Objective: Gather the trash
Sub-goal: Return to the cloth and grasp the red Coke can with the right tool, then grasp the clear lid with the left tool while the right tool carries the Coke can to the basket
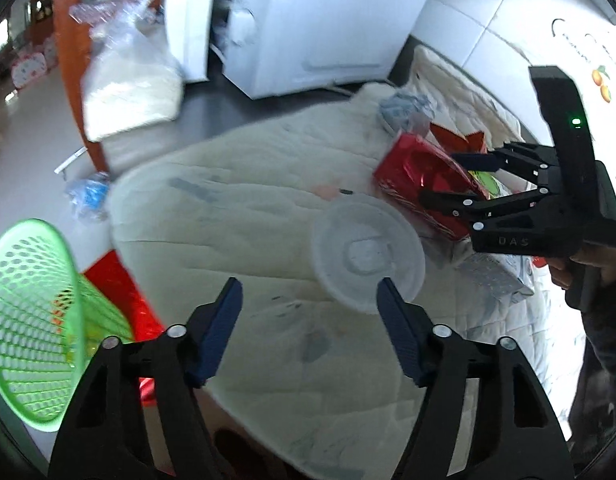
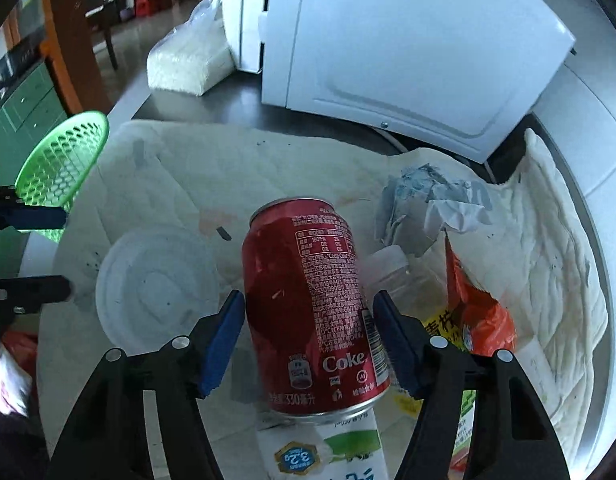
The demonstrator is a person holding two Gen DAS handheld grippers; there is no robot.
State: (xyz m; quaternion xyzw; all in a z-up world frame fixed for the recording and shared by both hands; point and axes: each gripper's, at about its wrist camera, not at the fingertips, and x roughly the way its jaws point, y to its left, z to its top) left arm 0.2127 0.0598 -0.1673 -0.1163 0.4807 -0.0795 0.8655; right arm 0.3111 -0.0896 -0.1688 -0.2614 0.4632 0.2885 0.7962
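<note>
Red Coke can (image 2: 316, 312) lies on pale quilted cloth (image 2: 268, 160), dented, between jaws of right gripper (image 2: 310, 304); left pad looks to touch can wall, right pad just beside it, grip not clearly firm. Jaws straddle can's width, likely for side pinch. Left gripper (image 1: 310, 292) partly open, holds nothing, hovers beside translucent plastic lid (image 1: 368, 252). Green mesh basket (image 1: 32, 320) sits at cloth's left edge, probably trash receptacle, well apart from can
</note>
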